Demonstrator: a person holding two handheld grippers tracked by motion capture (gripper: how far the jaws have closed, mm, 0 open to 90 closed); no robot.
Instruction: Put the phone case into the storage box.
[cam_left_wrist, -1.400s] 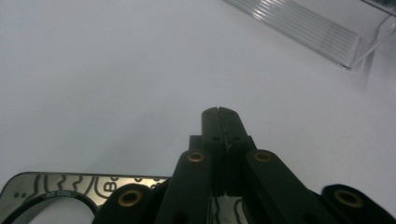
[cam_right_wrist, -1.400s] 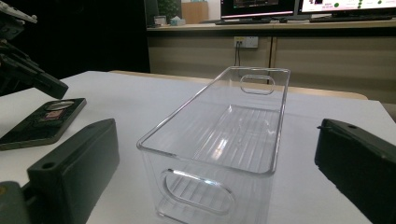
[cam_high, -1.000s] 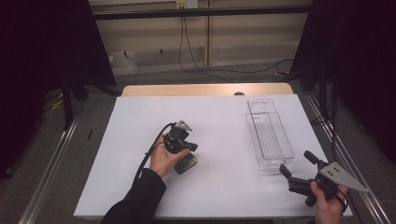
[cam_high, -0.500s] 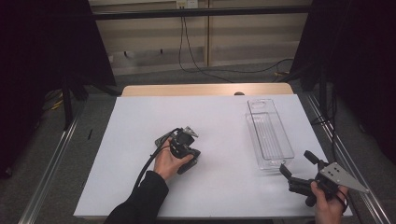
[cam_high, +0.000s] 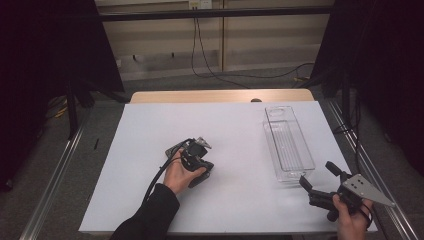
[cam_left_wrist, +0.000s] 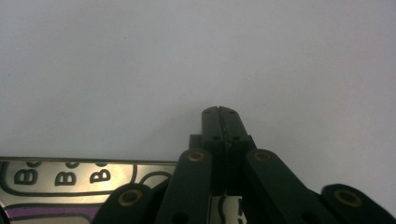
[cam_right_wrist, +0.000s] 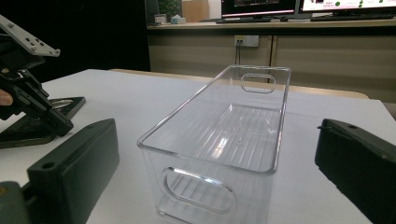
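Item: flat dark packet with a glossy printed face, "B" lettering and a purple band (cam_left_wrist: 70, 179), lying on the white desk (cam_high: 240, 135) at about 7 o'clock of its centre, under my left hand.

Location: my left tongs (cam_high: 200, 165) press down on it. In the left gripper view the packet's silver edge runs out at 9 o'clock from the jaw roots, and a sliver of print shows beneath them.

State of left tongs (cam_left_wrist: 219, 112): jaws shut flat against each other, tips on the bare desk beyond the packet. I cannot see that they pinch any part of it.

State of right tongs (cam_high: 320, 180): spread wide, holding nothing, at 4 o'clock of the desk. Their mouth faces the near end of the clear ribbed plastic bin with cut-out handles (cam_right_wrist: 224, 140), which stands empty.

Handling, by my judgement:
- Light and thin; it should lift with little force.
- Glossy film, so likely slippery; a shallow nip may slide off.
- Lies flush to the desk, with no raised edge to get under. Tilt one jaw low and scrape beneath a border.
- Probably flexible; it may sag from one corner. Take it at a sealed edge, midway along a short side.
- Not fragile, though a hard squeeze may crease it.
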